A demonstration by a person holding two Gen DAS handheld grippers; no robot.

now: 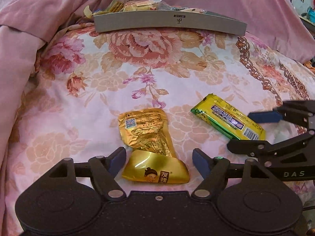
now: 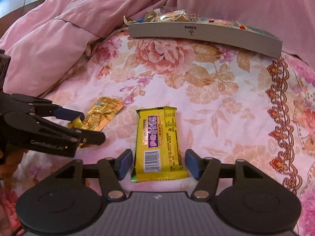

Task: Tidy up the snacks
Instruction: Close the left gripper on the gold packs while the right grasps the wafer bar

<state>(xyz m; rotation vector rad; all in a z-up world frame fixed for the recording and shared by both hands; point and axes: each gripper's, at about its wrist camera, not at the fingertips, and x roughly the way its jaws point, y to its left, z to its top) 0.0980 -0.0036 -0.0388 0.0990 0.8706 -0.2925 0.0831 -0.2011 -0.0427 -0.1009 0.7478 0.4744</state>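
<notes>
Spread across a floral bedspread (image 1: 177, 63), with a grey box (image 1: 169, 22) of snacks at its far edge. Nearer, straddled by parted jaws without contact: a yellow bar (image 2: 159, 147) inside the right gripper (image 2: 157, 164), a gold pouch (image 1: 149, 143) inside the left gripper (image 1: 158, 164). Best closed squarely on the 2 packets' middles before lifting boxward.

- Between you and the grey box (image 1: 169, 22) the bed (image 1: 177, 74) lies bare.
- The gold pouch (image 1: 149, 135) and yellow bar (image 2: 159, 143) lie apart, with a clear strip between them.
- Pink quilt (image 2: 49, 45) banks up on the left and behind the box.
</notes>
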